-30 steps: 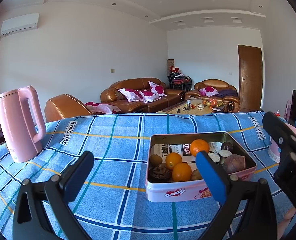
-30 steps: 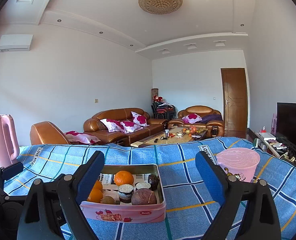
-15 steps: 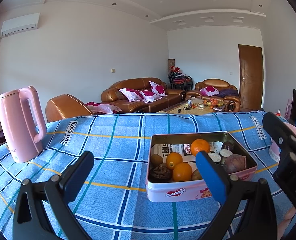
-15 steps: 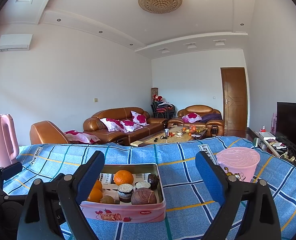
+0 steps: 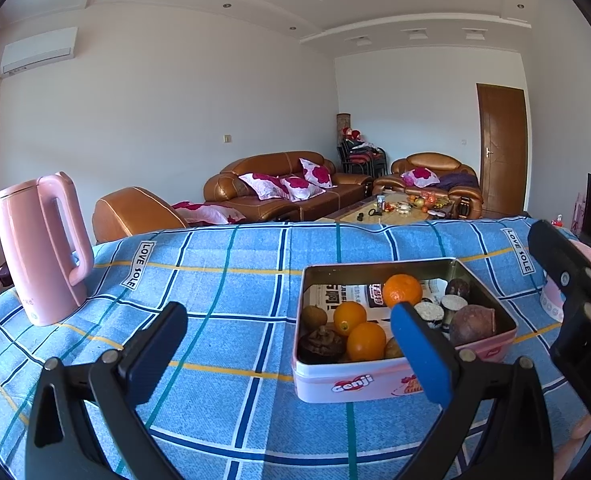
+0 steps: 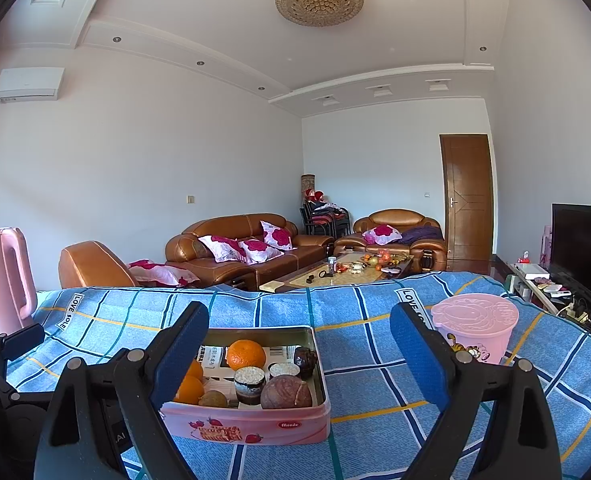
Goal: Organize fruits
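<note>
A pink tin box (image 5: 351,384) stands on the blue checked tablecloth and holds several fruits: oranges (image 5: 365,340), a brown round fruit (image 5: 471,322) and dark ones. It also shows in the right wrist view (image 6: 247,424), with an orange (image 6: 246,354) at its back. My left gripper (image 5: 291,356) is open and empty, hovering in front of the box's left side. My right gripper (image 6: 299,356) is open and empty, in front of the box's right side. Neither touches anything.
A pink kettle (image 5: 41,248) stands at the table's left. A pink lidded cup (image 6: 475,326) stands right of the box. The left gripper's body (image 6: 11,360) shows at the left of the right wrist view. Sofas and a coffee table lie beyond.
</note>
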A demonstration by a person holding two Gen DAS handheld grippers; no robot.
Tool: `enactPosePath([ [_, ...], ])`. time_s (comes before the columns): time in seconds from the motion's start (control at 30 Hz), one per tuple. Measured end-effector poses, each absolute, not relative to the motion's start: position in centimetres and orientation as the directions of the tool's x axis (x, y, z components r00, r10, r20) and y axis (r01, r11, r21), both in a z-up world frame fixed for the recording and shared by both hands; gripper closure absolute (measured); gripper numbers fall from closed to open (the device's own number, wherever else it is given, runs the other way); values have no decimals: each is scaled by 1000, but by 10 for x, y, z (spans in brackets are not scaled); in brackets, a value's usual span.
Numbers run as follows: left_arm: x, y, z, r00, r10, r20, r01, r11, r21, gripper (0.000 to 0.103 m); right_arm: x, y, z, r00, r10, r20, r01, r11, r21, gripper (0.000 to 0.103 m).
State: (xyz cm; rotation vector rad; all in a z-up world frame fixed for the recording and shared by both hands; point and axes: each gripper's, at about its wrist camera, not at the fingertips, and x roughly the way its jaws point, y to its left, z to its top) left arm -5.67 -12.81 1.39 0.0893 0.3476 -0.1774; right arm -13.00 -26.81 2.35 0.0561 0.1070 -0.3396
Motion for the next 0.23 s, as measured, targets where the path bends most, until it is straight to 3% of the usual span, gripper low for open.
enactPosePath([
  [0.23,-58,-129,14,925,-165,-343,195,979,56,0,-130,-269,23,936,-332,-118,339,940,37,10],
])
